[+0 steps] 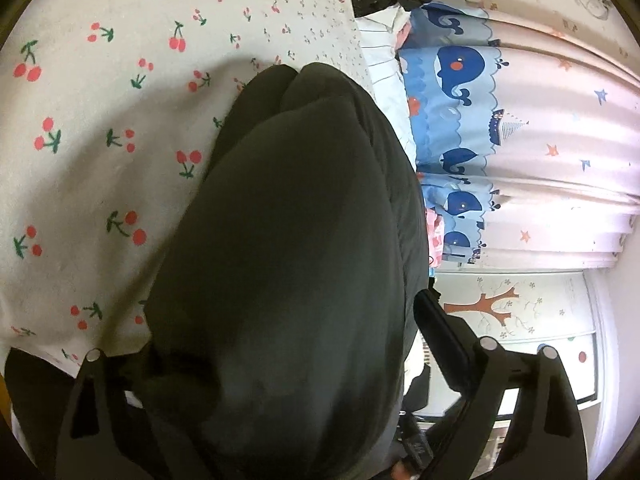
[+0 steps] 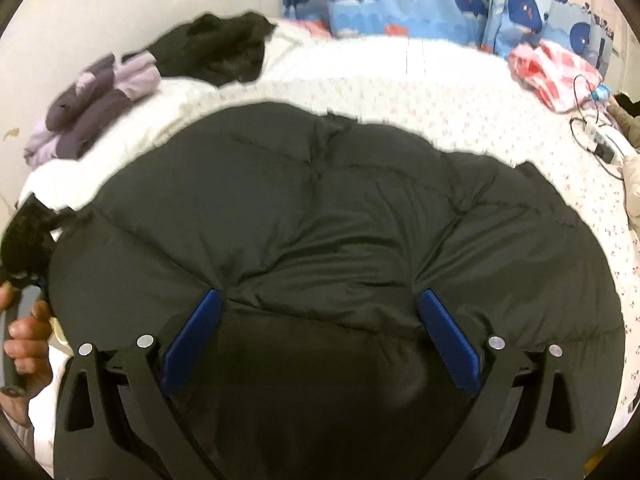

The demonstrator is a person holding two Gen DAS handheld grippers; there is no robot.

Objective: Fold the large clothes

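Note:
A large black puffer jacket (image 2: 320,216) lies spread on the bed. In the right wrist view my right gripper (image 2: 320,304) is open, its blue pads (image 2: 200,332) wide apart and pressed down on the jacket's near part. In the left wrist view a thick fold of the same jacket (image 1: 288,240) fills the space between the fingers of my left gripper (image 1: 280,320). The right finger (image 1: 440,332) shows beside the fabric; the left one is hidden under it. The jaws stand wide, with cloth bulging between them.
The bed has a white cherry-print sheet (image 1: 100,120). A black garment (image 2: 220,48) and purple clothes (image 2: 96,104) lie at the far left, a red-white cloth (image 2: 552,68) and cables (image 2: 592,128) at the right. A whale-print curtain (image 1: 460,120) hangs behind.

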